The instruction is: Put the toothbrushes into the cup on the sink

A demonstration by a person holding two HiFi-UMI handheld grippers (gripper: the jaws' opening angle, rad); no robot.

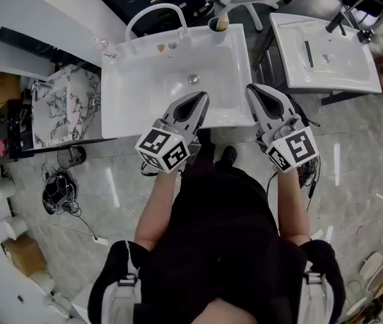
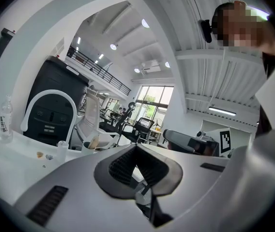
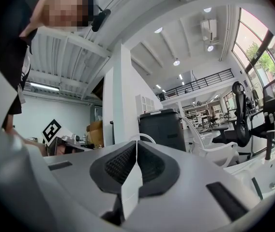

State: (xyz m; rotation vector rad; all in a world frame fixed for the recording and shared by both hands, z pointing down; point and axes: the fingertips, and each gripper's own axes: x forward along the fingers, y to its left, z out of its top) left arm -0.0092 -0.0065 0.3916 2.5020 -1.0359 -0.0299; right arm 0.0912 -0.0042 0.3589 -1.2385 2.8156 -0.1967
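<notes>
- Two grippers are held over the front edge of a white sink (image 1: 131, 106), side by side and apart from each other, both pointing toward the back of it.
- Left gripper (image 1: 203, 98): in its own view (image 2: 136, 146) the dark ribbed pads (image 2: 120, 166) are pressed together at the tips with nothing between them.
- Right gripper (image 1: 253, 88): in its own view (image 3: 136, 144) the jaws are pressed together along a thin seam, and they hold nothing.
- Cup (image 1: 217, 23): it stands upright on the back right corner of the sink, to the right of the arched white faucet (image 1: 154, 11). A tan thing sticks out of its top; I cannot tell whether it is a toothbrush. The left gripper view also shows the cup (image 2: 93, 143), just beside the foot of the faucet.
- No toothbrush can be made out for certain in any view.
- Two small bits (image 1: 166, 46) lie on the back ledge near the faucet, and a small clear bottle (image 1: 102, 44) stands at the back left corner.
- A second white sink (image 1: 353, 73) sits well to the right, with a dark slim stick (image 1: 308, 52) lying in its basin.
</notes>
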